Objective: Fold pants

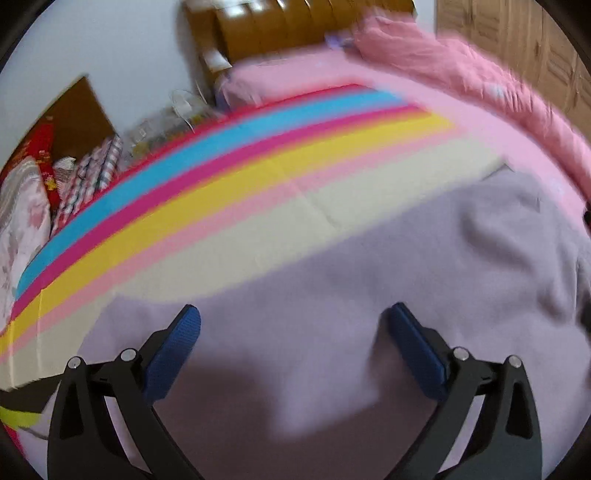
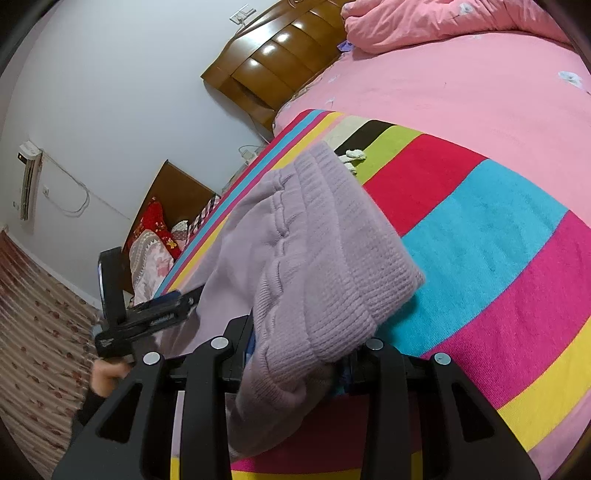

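Note:
Lilac knit pants lie on a striped blanket on the bed. My left gripper is open, its blue pads spread wide just above the lilac fabric. My right gripper is shut on the ribbed waistband end of the pants, which drapes over the jaws and hides the fingertips. The pants stretch away towards the left gripper, seen at the left of the right wrist view, held by a hand.
A pink sheet and a bunched pink quilt cover the far bed. A wooden headboard stands against the wall. Pillows and bedding are piled beside the bed. A small white item lies on the blanket.

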A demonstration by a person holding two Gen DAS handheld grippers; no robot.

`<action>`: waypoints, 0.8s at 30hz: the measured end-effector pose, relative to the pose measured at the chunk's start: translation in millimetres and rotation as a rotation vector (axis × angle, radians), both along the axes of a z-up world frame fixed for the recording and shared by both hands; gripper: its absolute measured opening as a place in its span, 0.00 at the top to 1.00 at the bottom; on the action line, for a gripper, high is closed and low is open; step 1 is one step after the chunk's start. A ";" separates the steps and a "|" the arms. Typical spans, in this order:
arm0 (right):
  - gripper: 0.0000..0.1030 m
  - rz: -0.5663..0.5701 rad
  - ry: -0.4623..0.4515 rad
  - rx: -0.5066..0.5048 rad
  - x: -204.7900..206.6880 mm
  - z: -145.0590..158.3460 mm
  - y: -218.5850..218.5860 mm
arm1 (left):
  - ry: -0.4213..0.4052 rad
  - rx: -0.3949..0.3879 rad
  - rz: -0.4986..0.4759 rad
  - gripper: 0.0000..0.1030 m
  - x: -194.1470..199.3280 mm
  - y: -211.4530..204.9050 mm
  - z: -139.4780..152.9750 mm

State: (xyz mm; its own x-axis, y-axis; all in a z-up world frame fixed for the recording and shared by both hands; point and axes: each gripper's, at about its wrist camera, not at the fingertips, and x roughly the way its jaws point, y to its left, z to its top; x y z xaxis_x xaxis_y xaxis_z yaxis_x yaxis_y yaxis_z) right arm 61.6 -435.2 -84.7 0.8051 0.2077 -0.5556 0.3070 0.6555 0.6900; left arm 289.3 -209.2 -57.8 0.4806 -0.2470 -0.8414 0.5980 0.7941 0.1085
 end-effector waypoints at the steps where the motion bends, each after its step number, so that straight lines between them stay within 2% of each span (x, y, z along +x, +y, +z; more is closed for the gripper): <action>1: 0.67 0.003 -0.001 0.002 -0.2 -0.1 -0.8 | 0.014 -0.010 0.020 0.01 0.7 2.6 1.9; 2: 0.67 0.004 -0.001 0.002 -0.5 0.0 -1.5 | 0.022 -0.013 0.033 0.03 -1.7 5.3 5.9; 7: 0.67 0.006 -0.016 -0.008 -0.9 -1.0 -4.3 | -0.104 -0.144 0.033 0.02 -77.9 41.8 61.8; 9: 0.67 0.002 -0.018 -0.011 -0.3 -1.6 -3.6 | -0.126 -0.145 0.017 0.02 -108.4 48.8 58.2; 13: 0.67 0.001 -0.019 -0.010 -0.3 -1.4 -2.6 | -0.077 -0.032 -0.073 0.01 -151.2 41.6 5.8; 14: 0.67 0.000 -0.018 -0.010 0.1 -1.8 -2.6 | -0.111 -0.071 -0.064 0.02 -156.0 46.7 5.1; 16: 0.67 -0.002 -0.018 -0.006 0.6 -2.0 -2.6 | -0.056 -0.113 -0.066 0.02 -155.8 57.1 10.9; 18: 0.67 -0.005 -0.010 0.017 1.7 -2.2 -4.4 | -0.091 -0.192 -0.062 0.02 -158.4 76.7 29.8; 19: 0.67 -0.008 -0.009 0.031 2.0 -2.3 -6.1 | -0.155 -0.257 -0.036 0.02 -162.1 102.6 49.4; 21: 0.67 -0.017 -0.006 0.008 3.8 4.4 -2.9 | -0.194 -0.310 0.033 0.02 -156.5 139.7 66.5; 24: 0.67 -0.025 -0.027 -0.099 7.5 31.5 12.9 | -0.197 -0.256 0.249 0.02 -132.4 206.8 62.9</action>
State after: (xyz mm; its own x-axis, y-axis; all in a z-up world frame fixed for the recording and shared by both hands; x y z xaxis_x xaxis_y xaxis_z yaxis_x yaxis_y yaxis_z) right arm 69.1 -422.3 -53.2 0.8245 0.1323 -0.5502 0.3063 0.7132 0.6304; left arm 157.0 -2.4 5.1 0.6985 -0.2922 -0.6533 0.3712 0.9284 -0.0184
